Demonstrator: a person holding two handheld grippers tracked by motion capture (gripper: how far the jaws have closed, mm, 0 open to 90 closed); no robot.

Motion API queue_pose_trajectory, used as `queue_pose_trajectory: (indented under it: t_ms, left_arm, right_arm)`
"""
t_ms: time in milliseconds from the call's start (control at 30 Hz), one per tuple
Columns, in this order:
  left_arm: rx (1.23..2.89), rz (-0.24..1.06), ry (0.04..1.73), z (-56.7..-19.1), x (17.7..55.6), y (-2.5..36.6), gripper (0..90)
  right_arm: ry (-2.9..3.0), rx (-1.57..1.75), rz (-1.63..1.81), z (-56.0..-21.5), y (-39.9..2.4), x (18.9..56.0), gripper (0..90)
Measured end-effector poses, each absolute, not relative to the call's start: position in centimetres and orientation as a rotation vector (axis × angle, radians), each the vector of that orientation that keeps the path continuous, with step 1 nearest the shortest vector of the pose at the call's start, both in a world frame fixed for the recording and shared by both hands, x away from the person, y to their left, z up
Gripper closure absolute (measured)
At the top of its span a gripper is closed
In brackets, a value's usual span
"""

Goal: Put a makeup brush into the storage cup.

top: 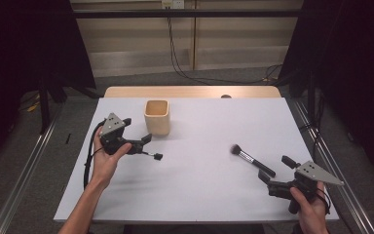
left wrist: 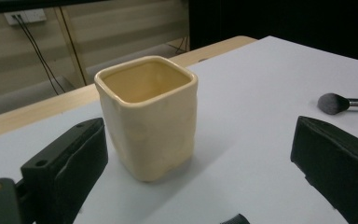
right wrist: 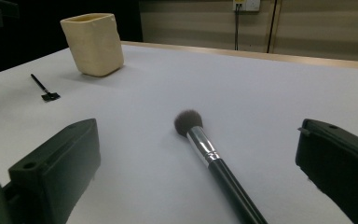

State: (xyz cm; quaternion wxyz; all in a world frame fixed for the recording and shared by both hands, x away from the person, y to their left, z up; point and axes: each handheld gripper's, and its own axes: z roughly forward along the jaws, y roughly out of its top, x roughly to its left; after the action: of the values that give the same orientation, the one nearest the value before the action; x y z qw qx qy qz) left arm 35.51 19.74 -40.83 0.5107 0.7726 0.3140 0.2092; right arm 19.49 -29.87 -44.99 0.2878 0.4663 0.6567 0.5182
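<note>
White surface point(top: 199, 161) carries a brush point(top: 252, 160) lying flat before the wide right tool point(top: 274, 172), ready for grasping; the left tool point(top: 148, 144), wide too, faces the cup point(top: 157, 117).

Left gripper point(top: 148, 146) jaws spread; right gripper point(top: 276, 170) jaws spread.
</note>
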Motion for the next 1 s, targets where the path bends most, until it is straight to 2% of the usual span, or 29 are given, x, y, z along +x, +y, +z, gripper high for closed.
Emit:
queue_pose_trajectory:
  t_ms: [333, 433, 1000]
  left_arm:
    - [2.038, 0.443, 0.752, -40.9, 36.8, 19.9, 3.7]
    - [2.071, 0.475, 0.752, -40.6, 37.0, 20.0, 3.9]
    - [2.35, 0.353, 0.748, -40.2, 39.1, 19.4, 5.7]
  right_arm:
    - [1.756, 1.242, 1.382, -45.0, -29.9, 19.4, 0.0]
    - [1.76, 1.236, 1.377, -45.0, -29.8, 19.4, 0.0]
    - [1.771, 1.232, 1.374, -45.0, -29.8, 19.4, 0.0]
